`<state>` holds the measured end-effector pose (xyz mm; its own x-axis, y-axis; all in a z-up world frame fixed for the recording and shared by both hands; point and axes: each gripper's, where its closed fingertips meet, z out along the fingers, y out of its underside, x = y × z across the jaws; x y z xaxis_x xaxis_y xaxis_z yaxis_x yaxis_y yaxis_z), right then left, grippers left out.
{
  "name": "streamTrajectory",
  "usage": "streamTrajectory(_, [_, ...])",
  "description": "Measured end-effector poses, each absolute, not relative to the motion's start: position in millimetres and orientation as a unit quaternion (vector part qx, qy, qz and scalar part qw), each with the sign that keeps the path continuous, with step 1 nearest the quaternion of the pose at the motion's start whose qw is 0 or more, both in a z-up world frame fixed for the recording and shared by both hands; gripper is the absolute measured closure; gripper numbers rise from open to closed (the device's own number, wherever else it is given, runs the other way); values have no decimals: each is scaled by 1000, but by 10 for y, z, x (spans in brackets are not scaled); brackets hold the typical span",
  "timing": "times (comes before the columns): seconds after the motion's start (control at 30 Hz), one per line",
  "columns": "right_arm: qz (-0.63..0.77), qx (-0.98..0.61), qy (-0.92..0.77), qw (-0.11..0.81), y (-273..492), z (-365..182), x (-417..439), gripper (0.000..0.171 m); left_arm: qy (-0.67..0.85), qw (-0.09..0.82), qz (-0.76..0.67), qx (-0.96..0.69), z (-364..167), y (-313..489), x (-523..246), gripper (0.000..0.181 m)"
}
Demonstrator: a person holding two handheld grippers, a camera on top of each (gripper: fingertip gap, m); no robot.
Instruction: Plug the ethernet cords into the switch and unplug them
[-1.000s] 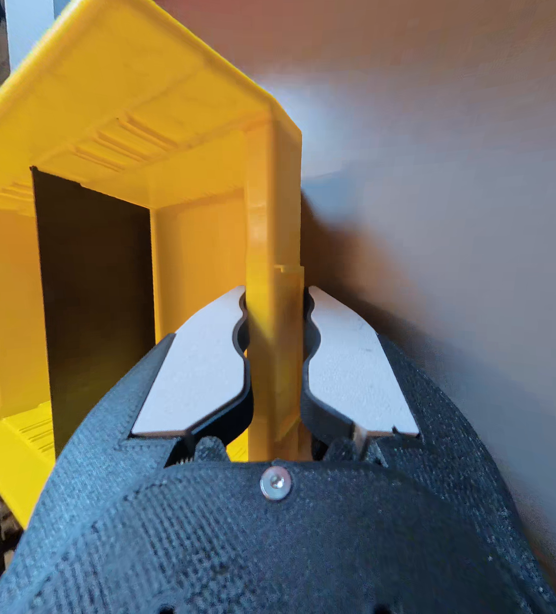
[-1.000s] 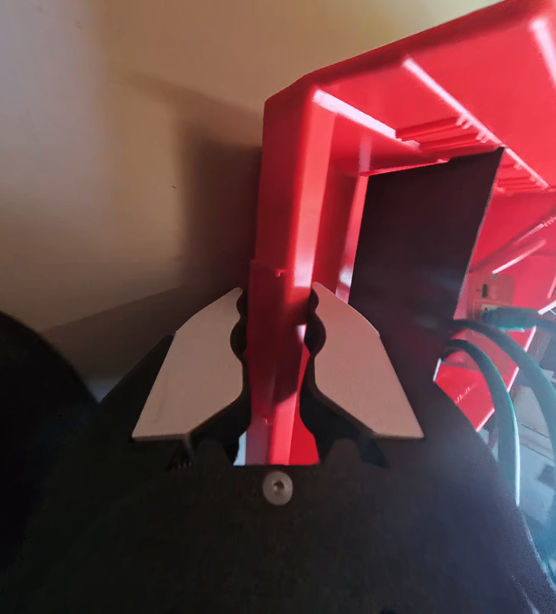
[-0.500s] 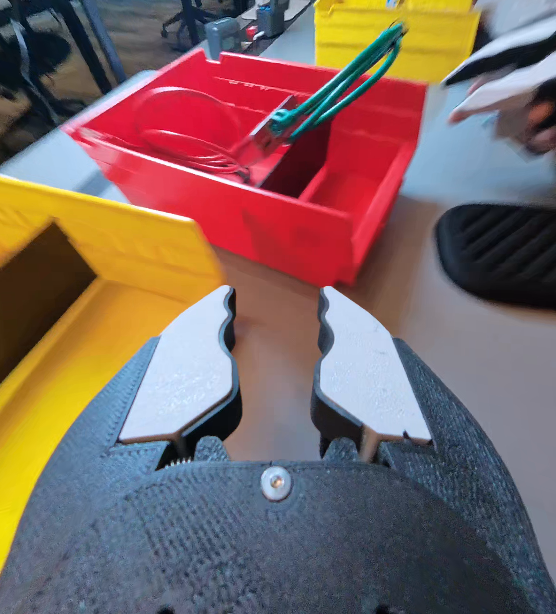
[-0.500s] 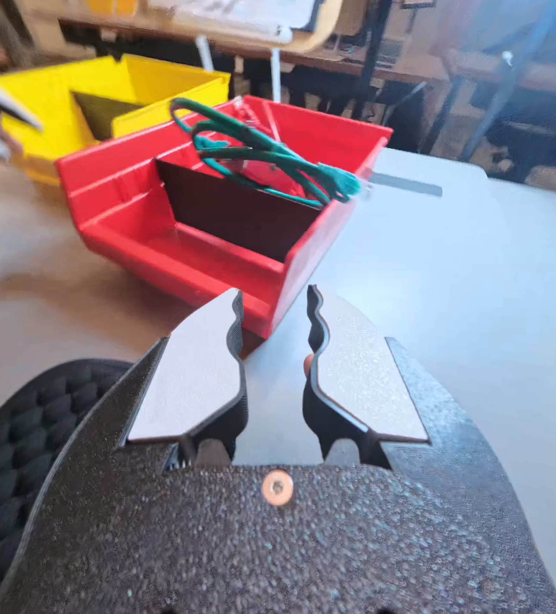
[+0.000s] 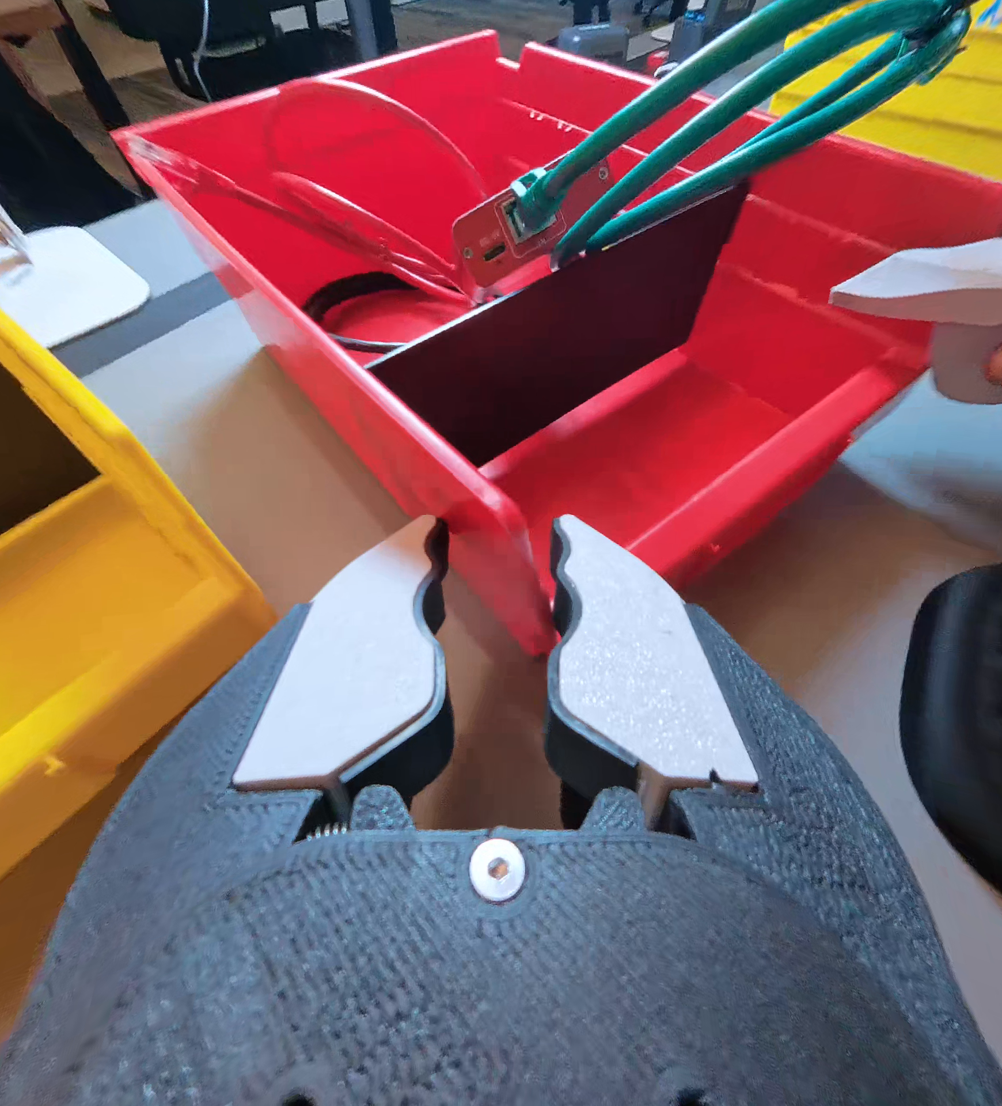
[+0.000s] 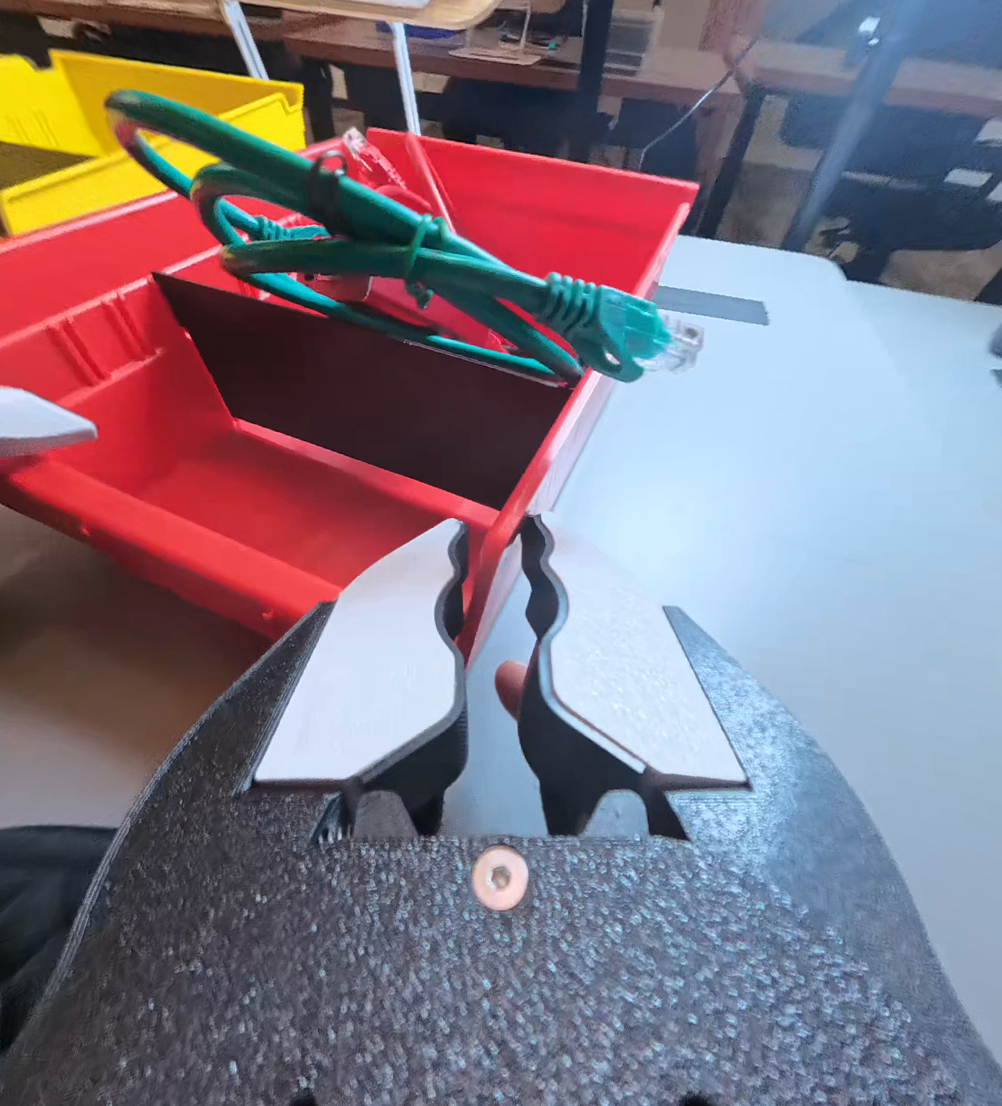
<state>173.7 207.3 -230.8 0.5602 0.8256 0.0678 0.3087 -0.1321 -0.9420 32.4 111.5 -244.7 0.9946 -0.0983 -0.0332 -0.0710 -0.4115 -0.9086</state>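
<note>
The left gripper hangs low over a tan tabletop, its fingers parted by a narrow gap and holding nothing; the near corner of the red bin sits just ahead of the gap. The right gripper is parted about the same, empty too, with the bin's right wall edge-on just beyond its tips. Under that gripper the surface turns pale grey, and a fingertip shows beneath the right finger.

One red bin stands ahead of both grippers, split by one dark divider. Beyond the divider, ahead of the left fingers, lies one small red switch with one end of the green ethernet cord plugged into it. The cord is bundled with ties; its other plug juts free past the bin's right wall, ahead and right of the right fingers. Thin red cable coils in the far compartment.

I count two yellow bins: one hard left of the left fingers, another behind the red one. A black padded object lies right of the left fingers. Farther off the room shows desks, dark table legs and chairs, blurred.
</note>
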Motion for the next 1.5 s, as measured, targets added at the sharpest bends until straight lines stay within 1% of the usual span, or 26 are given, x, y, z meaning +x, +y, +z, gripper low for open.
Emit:
streamTrajectory(0.07, [213,-699,-404,550,1970,-2241,1841,158,66,552,-3,-831,-2326,1051,366,153])
streamTrajectory(0.13, [222,-688,-394,568,1799,-2076,1928,158,78,568,12,-819,-2129,949,383,160])
streamTrajectory(0.27, [229,-643,-409,606,1388,-1544,1925,158,102,604,88,-785,-1577,598,317,168])
streamTrajectory(0.33, [224,-605,-430,632,1153,-1239,1795,157,94,623,115,-768,-1286,351,187,168])
streamTrajectory(0.43, [253,-543,-452,661,743,-772,1438,156,62,660,150,-734,-834,-148,-124,169])
streamTrajectory(0.5, [282,-509,-469,665,480,-534,1093,156,41,668,190,-718,-592,-536,-392,169])
streamTrajectory(0.63, [339,-460,-515,639,-41,-317,216,156,-8,658,263,-705,-362,-1330,-1041,169])
streamTrajectory(0.7, [358,-440,-540,622,-308,-340,-245,155,-35,647,289,-705,-390,-1693,-1396,169])
streamTrajectory(0.8, [400,-423,-564,586,-653,-533,-884,155,-72,624,316,-712,-592,-2142,-1888,169])
streamTrajectory(0.87, [434,-422,-569,557,-829,-751,-1236,155,-92,608,326,-718,-798,-2366,-2161,169])
streamTrajectory(0.97, [446,-429,-580,529,-991,-1187,-1613,154,-107,591,335,-726,-1173,-2567,-2464,169])
streamTrajectory(1.17, [381,-445,-625,515,-1009,-1998,-1873,153,-140,581,301,-743,-1933,-2561,-2777,171])
streamTrajectory(1.27, [333,-454,-639,524,-845,-2184,-1911,152,-137,561,304,-758,-2122,-2417,-2830,170])
streamTrajectory(1.3, [318,-460,-649,516,-802,-2230,-1915,150,-134,540,297,-776,-2185,-2369,-2848,169])
streamTrajectory(1.33, [312,-462,-665,498,-791,-2279,-1908,144,-133,526,284,-791,-2241,-2325,-2869,168])
streamTrajectory(1.37, [312,-462,-678,479,-787,-2305,-1883,141,-133,525,261,-799,-2275,-2282,-2882,165])
streamTrajectory(1.4, [320,-458,-680,474,-772,-2262,-1837,138,-140,538,241,-796,-2229,-2258,-2893,154])
streamTrajectory(1.47, [323,-438,-688,481,-682,-2107,-1688,128,-134,564,251,-775,-1948,-2307,-2885,149])
streamTrajectory(1.5, [318,-430,-697,477,-610,-2049,-1608,127,-115,568,271,-769,-1786,-2341,-2848,148])
